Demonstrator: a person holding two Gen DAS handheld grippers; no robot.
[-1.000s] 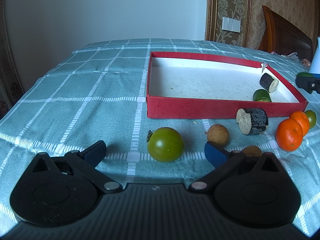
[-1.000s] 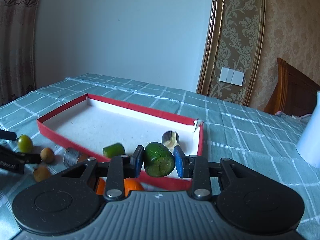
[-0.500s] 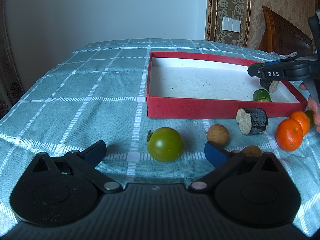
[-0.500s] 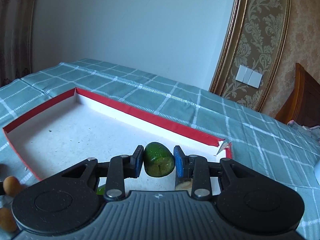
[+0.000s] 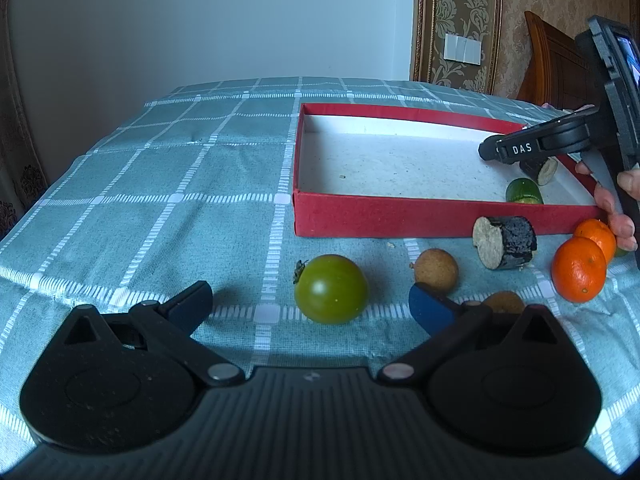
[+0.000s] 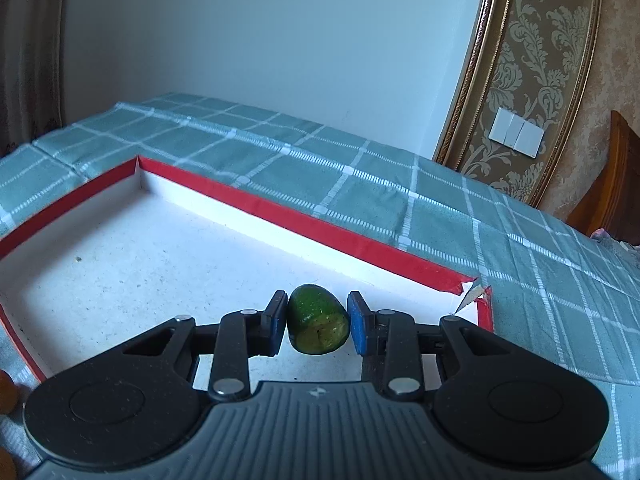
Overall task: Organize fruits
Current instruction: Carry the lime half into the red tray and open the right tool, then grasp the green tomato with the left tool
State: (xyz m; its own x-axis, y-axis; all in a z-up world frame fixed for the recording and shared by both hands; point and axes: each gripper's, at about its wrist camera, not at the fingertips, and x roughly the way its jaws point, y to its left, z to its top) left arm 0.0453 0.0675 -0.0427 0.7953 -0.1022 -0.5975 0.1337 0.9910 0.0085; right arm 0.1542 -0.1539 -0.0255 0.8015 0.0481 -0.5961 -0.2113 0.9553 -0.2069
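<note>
Fruits are only partly sorted at this point, as we read it. Inside the shallow red cardboard tray with the white floor [image 5: 400, 216] we see two pieces lying near its right end: a short green cucumber-like chunk [image 5: 524, 191] and a dark-skinned cut cylinder with a pale face [image 5: 540, 168]. Our right tool [image 6: 318, 320] hangs over the tray's white floor near the torn far corner, its blue pads clamped on a third piece, a glossy green chunk with a yellowish cut face [image 6: 318, 322], so we judge that this one is about to be set down but is not yet delivered. On the desk covered with a teal checked cloth [image 5: 160, 200], in front of the tray, a good deal is left: a round green tomato [image 5: 331, 289], two small brown round fruits [image 5: 436, 268], one of them half hidden behind the tool's finger, a black-skinned cut cylinder with a whitish end [image 5: 504, 242], and two orange mandarins [image 5: 578, 269] side by side. Our left tool [image 5: 310, 306] rests low over the cloth with its jaws spread wide and empty, the green tomato just ahead between them. By our count some six items are unsorted.
</note>
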